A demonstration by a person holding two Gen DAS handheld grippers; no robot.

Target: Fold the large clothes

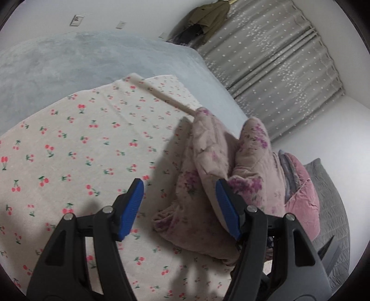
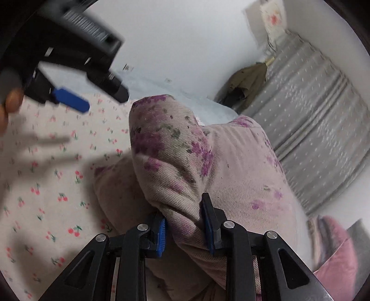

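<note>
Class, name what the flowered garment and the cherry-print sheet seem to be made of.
Garment: likely thick padded cotton, matte; diagonal twill ribs and puffy folds show. Sheet: probably thin woven cotton, matte; it lies flat with fine creases.

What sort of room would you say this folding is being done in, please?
Most likely a bedroom: a bed with a cherry-print sheet, long grey curtains, and a coat hanging on the wall.

Nothing here can be read. The wall plates (image 1: 77,20) on the far wall are too small and blurred to show any lettering, and the cherry-print sheet (image 1: 69,143), the floral garment (image 2: 185,157) and the dotted grey curtain (image 1: 277,76) carry patterns only, no words, brands or numbers.
</note>
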